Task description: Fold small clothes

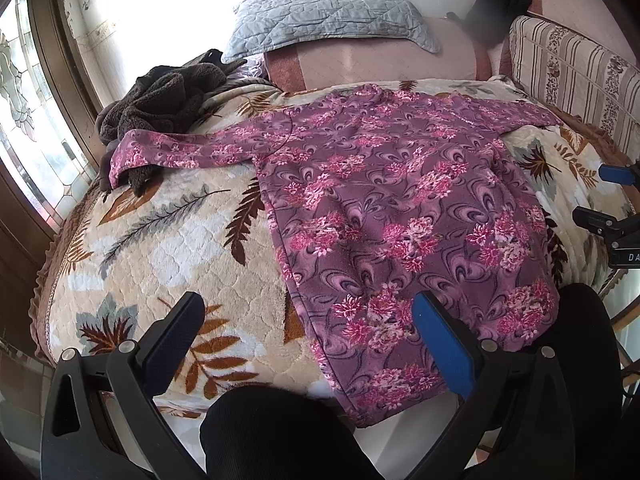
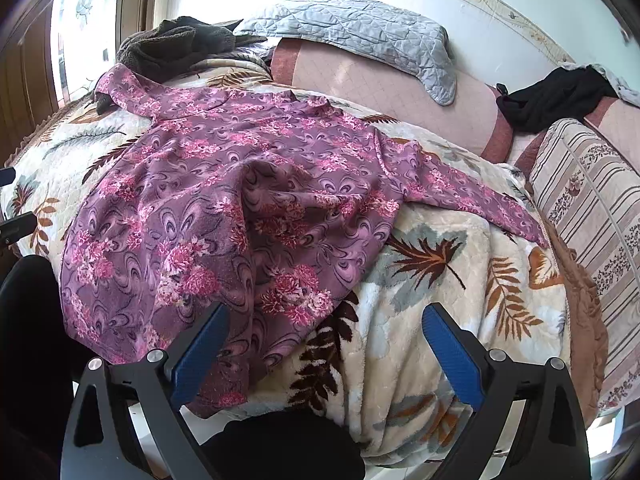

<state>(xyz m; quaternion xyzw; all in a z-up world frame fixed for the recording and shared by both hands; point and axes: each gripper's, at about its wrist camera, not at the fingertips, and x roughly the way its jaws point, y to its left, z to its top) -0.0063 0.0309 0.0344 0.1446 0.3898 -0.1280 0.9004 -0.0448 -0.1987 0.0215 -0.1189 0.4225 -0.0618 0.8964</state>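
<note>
A purple floral long-sleeved top lies spread face down or flat on the leaf-patterned blanket, sleeves out to both sides, hem hanging over the near edge. My left gripper hovers open above the hem's left corner, nothing between its fingers. In the right wrist view the same top shows a raised wrinkle in the middle, and my right gripper stands open over the hem's right edge and the blanket. The right gripper's tips also show at the far right of the left view.
A dark brown fleece garment lies under the left sleeve by the window. A grey quilted pillow and pink bolster sit behind, a black garment on the striped cushion side. The person's dark-clad knees are below.
</note>
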